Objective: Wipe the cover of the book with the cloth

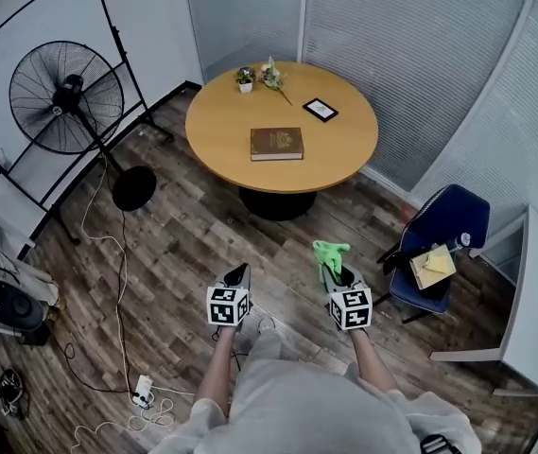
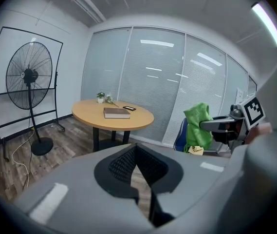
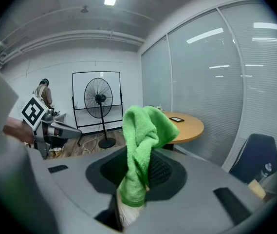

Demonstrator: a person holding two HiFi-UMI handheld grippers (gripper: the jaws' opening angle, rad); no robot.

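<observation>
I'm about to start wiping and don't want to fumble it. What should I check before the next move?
1. Cloth secured in the right gripper: ok, its jaws are shut on the green cloth.
2. Left gripper free to steady the book: ok, jaws together on nothing.
3. Book closed and flat on the table: ok.
4. Cover free of other things: ok, the potted plant and the black frame stand apart from it.
5. Book within reach: not ok, both grippers are well short of the table; step closer first.
</observation>
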